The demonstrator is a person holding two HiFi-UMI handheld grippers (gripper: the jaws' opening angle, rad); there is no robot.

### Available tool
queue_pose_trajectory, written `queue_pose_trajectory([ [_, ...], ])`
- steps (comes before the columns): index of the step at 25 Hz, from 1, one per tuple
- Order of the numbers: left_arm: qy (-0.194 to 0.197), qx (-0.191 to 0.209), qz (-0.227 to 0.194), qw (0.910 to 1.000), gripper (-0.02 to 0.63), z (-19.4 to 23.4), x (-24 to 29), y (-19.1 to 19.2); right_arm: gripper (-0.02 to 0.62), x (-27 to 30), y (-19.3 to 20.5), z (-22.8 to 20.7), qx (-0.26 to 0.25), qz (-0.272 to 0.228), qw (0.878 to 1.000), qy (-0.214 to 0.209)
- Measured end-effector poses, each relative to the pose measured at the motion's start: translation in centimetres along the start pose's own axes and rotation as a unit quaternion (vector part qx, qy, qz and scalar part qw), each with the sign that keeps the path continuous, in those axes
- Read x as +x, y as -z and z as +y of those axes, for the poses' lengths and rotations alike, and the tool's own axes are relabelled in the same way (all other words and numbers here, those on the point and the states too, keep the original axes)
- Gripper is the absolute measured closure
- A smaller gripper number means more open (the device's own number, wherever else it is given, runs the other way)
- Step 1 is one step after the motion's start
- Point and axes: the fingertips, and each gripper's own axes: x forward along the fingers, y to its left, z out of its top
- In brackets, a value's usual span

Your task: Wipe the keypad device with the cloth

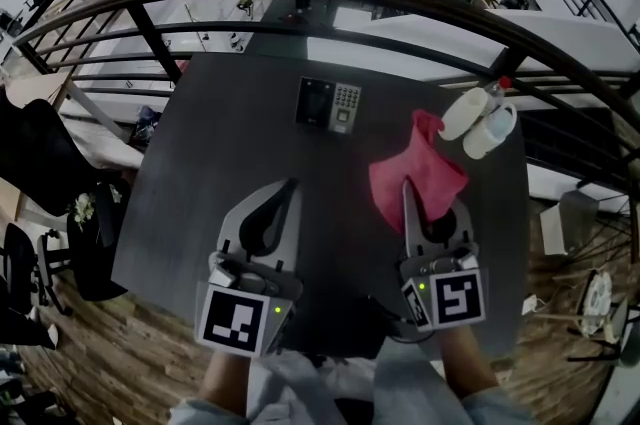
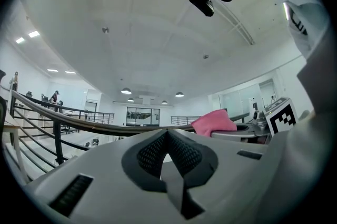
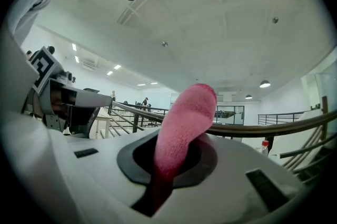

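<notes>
Right claw (image 1: 405, 185) pinching pink cloth (image 1: 422, 168). Left claw (image 1: 291, 183) pressed together, empty. Keypad (image 1: 330, 103) flat near far edge of counter (image 1: 220, 153), left of cloth, not touching

Pink cloth (image 1: 415, 175), dark grey worktop (image 1: 220, 143), black and silver keypad device (image 1: 329, 103), white bottles (image 1: 478, 121), one red-capped, brown wood-grain floor (image 1: 100, 353)

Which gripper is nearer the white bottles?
Right. The right gripper, shut on the pink cloth, sits left of the white bottles; the left gripper is much farther left.
</notes>
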Motion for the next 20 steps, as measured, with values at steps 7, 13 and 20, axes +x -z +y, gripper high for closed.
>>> queue_pose_trajectory([
  [7,0.004,-0.001,-0.01,0.9999,0.603,-0.4,-0.5,-1.1,0.566,-1.7,-0.2,1.3,0.01,0.003,1.0,-0.004],
  [13,0.005,0.008,-0.012,0.9999,0.603,-1.0,-0.4,-1.2,0.566,-2.1,0.3,2.2,0.029,0.009,0.999,-0.012],
  [20,0.003,0.004,-0.008,1.0,0.603,-0.9,-0.2,-0.9,0.568,-1.7,0.7,2.2,0.034,0.018,0.999,-0.016],
])
